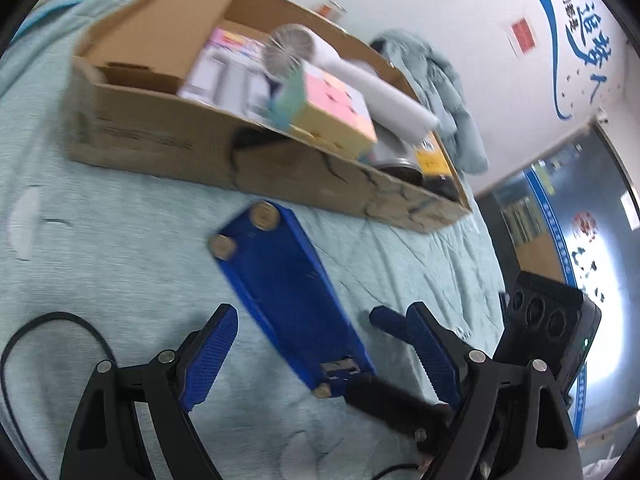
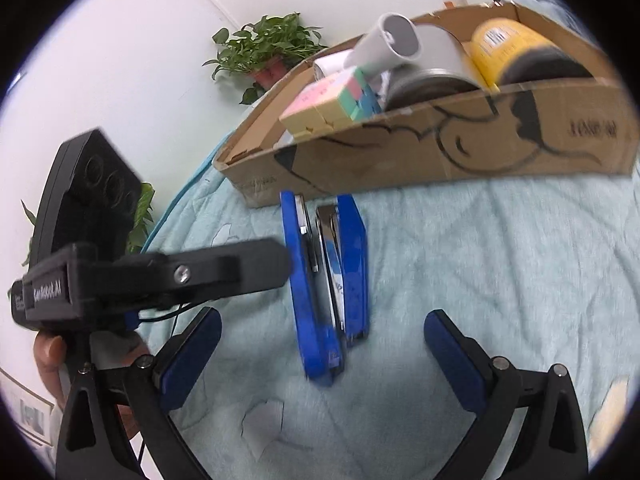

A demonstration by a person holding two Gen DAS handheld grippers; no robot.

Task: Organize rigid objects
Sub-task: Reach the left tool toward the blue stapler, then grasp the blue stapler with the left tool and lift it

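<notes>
Pale green bedspread (image 2: 480, 248) holds a blue stapler (image 2: 328, 280) beside a filled cardboard box (image 2: 480, 144); both grippers, left (image 1: 324, 344) and right (image 2: 324, 344), gape wide and empty around it, likely needing to close.

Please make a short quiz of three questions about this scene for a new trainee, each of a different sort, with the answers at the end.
1. True or false: the blue stapler lies inside the cardboard box.
2. Multiple choice: how does the right hand-held gripper stand? A) open, holding nothing B) shut on the stapler C) shut on the pastel cube
3. Fill in: the stapler rests on the light green ____.

Key
1. False; it lies on the bedding in front of the box.
2. A; the left hand-held gripper is open too.
3. Quilt.
</notes>
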